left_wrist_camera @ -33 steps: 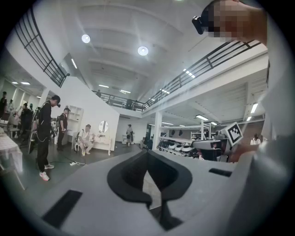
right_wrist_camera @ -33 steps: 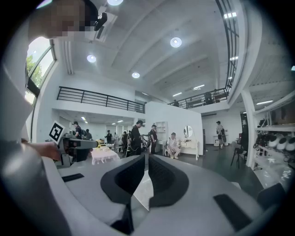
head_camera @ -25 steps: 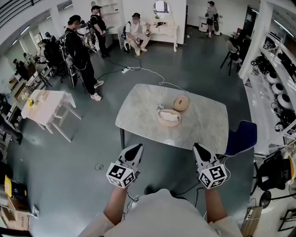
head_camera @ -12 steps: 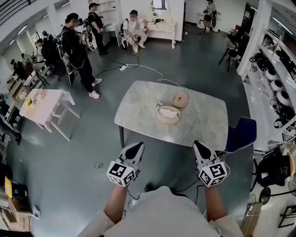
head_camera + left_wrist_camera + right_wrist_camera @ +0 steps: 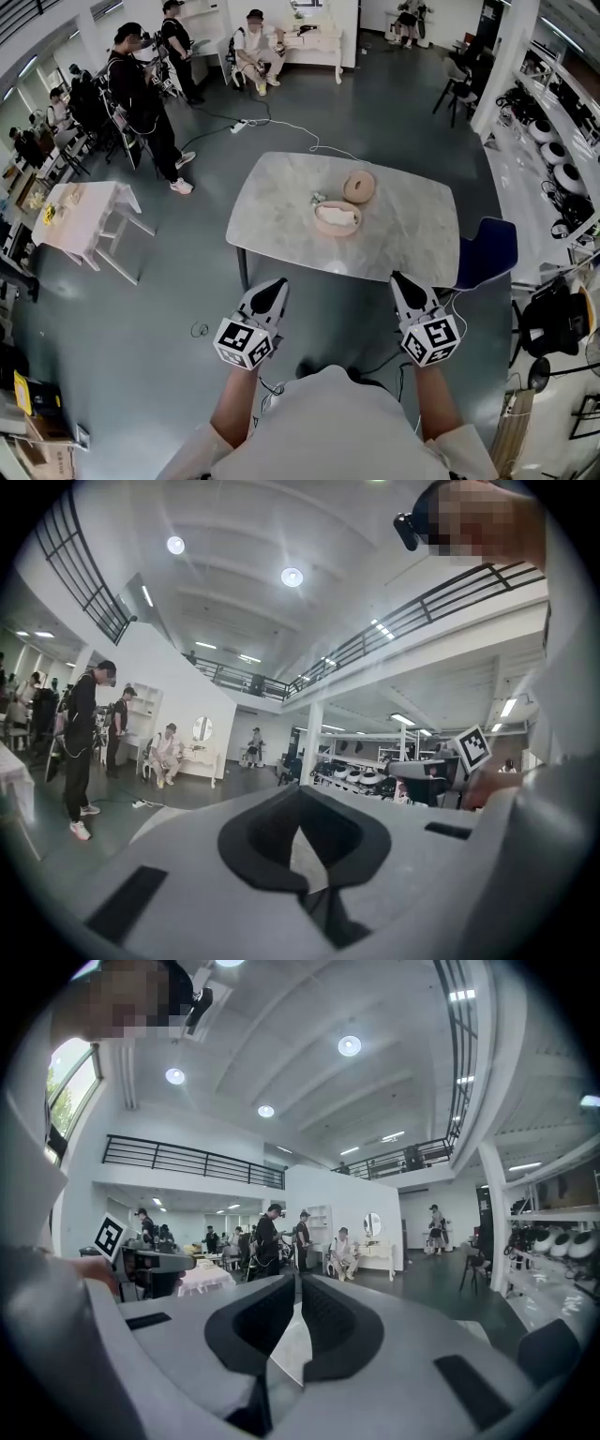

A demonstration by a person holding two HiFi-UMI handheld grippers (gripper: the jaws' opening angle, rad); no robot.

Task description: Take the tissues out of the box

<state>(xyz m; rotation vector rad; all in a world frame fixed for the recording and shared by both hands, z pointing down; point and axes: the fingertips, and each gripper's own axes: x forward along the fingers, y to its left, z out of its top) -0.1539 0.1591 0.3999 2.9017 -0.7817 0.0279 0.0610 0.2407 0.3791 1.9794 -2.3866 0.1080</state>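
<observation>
Head view. Marble-topped surface [image 5: 281,202] stands mid-floor. A round tan tissue box [image 5: 337,223] sits near its middle, with white tissues [image 5: 336,215] lying in the open top. A round tan lid [image 5: 359,187] with a hole in it is just beside the box, on the far right side. A small pale item touches the box's far left rim, too small to identify. A blue chair [image 5: 489,253] stands at the surface's right end. Left claw [image 5: 273,286] and right claw [image 5: 401,279] are held out level in front of the person's body, side by side and well apart. Both are over the floor, short of the surface's near edge and nowhere near the box. Several people [image 5: 141,103] stand or sit at the far left of the hall.

Left gripper view. The dark pads are pressed together at the tips, with nothing between them. The other gripper's marker cube [image 5: 473,748] shows at right. A standing person [image 5: 82,747] is at left.

Right gripper view. The pads are pressed together at the tips, with nothing pinched. The left gripper's marker cube [image 5: 110,1236] shows at left. A group of people stands beyond the tips, mid-frame.
</observation>
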